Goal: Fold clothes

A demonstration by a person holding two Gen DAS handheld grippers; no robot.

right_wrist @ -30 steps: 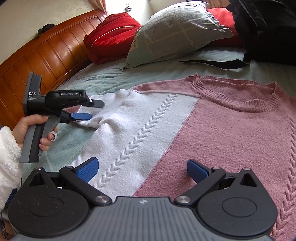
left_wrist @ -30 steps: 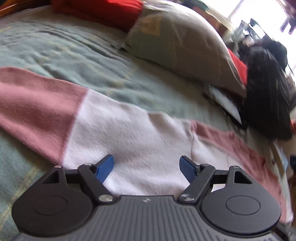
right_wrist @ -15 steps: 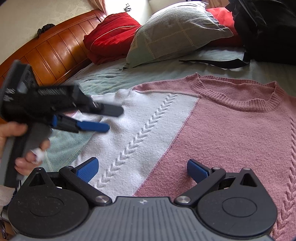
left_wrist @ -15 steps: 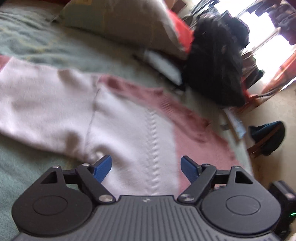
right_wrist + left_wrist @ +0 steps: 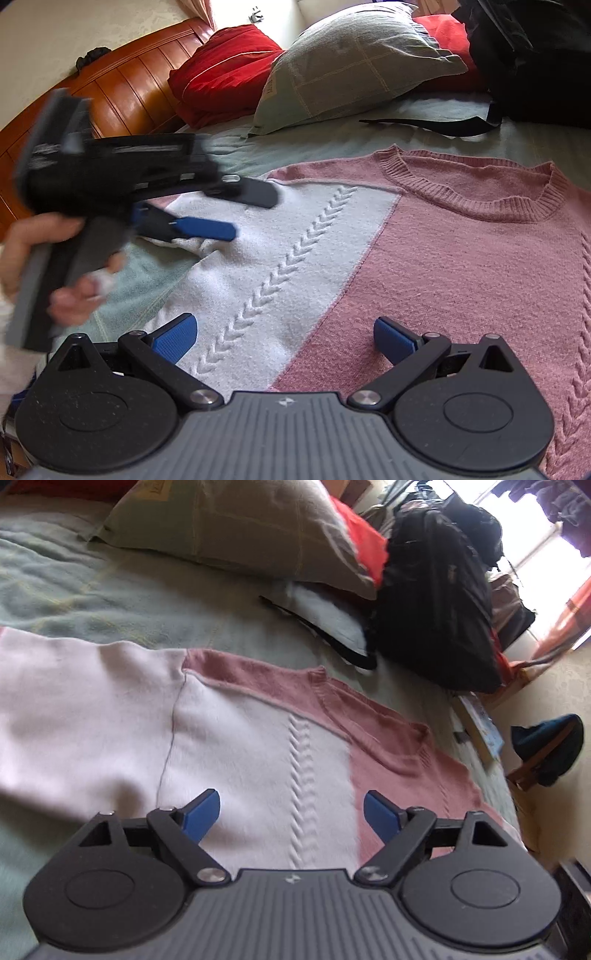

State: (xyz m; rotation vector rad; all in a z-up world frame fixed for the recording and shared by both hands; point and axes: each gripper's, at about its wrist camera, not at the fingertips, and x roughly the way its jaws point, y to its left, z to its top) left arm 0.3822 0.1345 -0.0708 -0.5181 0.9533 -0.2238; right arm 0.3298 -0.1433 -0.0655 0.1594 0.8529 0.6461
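Observation:
A pink and white knit sweater [image 5: 424, 251] lies flat on the green bedspread [image 5: 332, 136], its ribbed collar toward the pillows. In the left wrist view the same sweater [image 5: 258, 746] fills the middle, white sleeve stretching left. My left gripper [image 5: 291, 814] hovers over the white cable-knit panel; its jaws are opening and nothing is between them. From the right wrist view that left gripper [image 5: 255, 214] hangs above the sweater's shoulder, held by a hand [image 5: 70, 269]. My right gripper [image 5: 284, 338] stands open over the sweater's lower front, nothing between its blue pads.
A grey-green pillow [image 5: 351, 62] and red cushions [image 5: 225, 70] lie against the wooden headboard [image 5: 122, 92]. A black backpack [image 5: 439, 602] sits at the bed's far corner with a strap [image 5: 428, 123] on the bedspread. The bed edge [image 5: 491, 775] drops to the floor at right.
My left gripper swung from the sleeve toward the sweater's body and shoulder, and its jaws widened a little. The right gripper stayed where it was.

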